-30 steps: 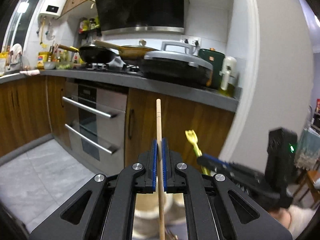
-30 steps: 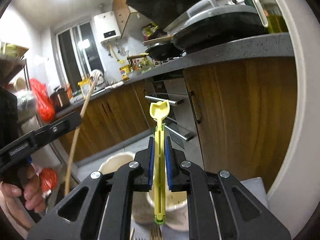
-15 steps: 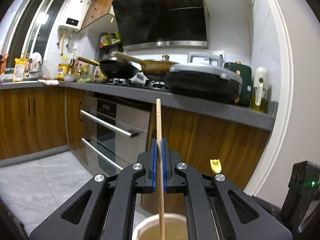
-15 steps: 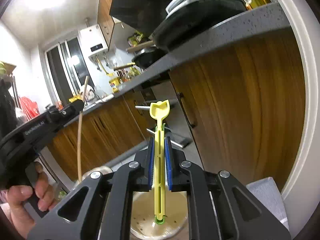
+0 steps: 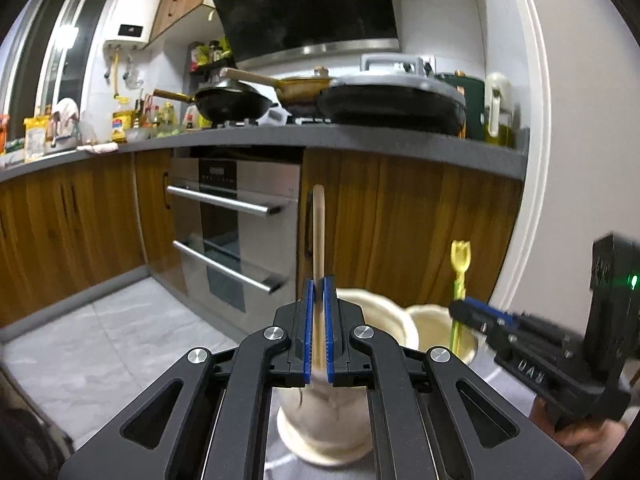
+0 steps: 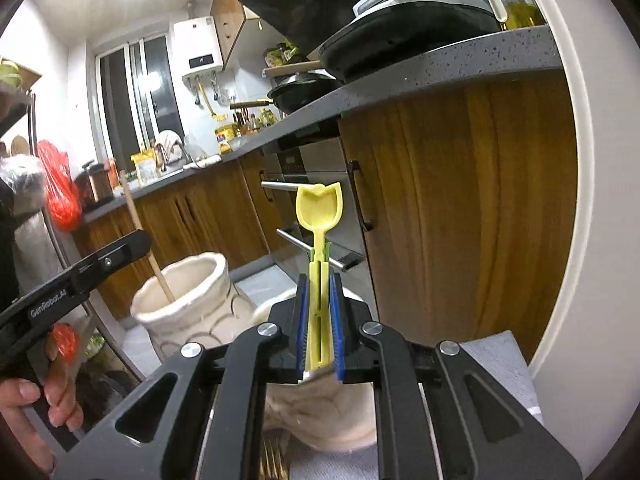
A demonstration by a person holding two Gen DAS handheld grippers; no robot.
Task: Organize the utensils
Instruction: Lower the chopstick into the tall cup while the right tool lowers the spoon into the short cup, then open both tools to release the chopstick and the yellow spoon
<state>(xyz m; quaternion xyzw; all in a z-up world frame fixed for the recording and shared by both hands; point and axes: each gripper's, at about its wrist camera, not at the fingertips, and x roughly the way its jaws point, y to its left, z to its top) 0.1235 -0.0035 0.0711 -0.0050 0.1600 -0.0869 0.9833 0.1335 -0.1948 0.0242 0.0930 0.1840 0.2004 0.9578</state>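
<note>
The cream ceramic jar, round-bellied with a thick rolled rim and thin dark looping lines on its glaze, serves as the landmark; it stands on a grey cloth-covered surface in front of the wood-grain cabinet doors. Left of the jar in the right wrist view, a hand grips the black left gripper, whose blue ribbed pads are closed tight on a slim, smooth wooden chopstick; the stick stands nearly upright with its lower end inside the jar's mouth. Just right of the jar sits a second cream holder, rounded and blurred, its inside mostly hidden. Above that holder the right gripper has its jaws narrowed onto a yellow plastic spoon with a slotted flat handle, a green collar and a tulip-shaped bowl pointing up.
</note>
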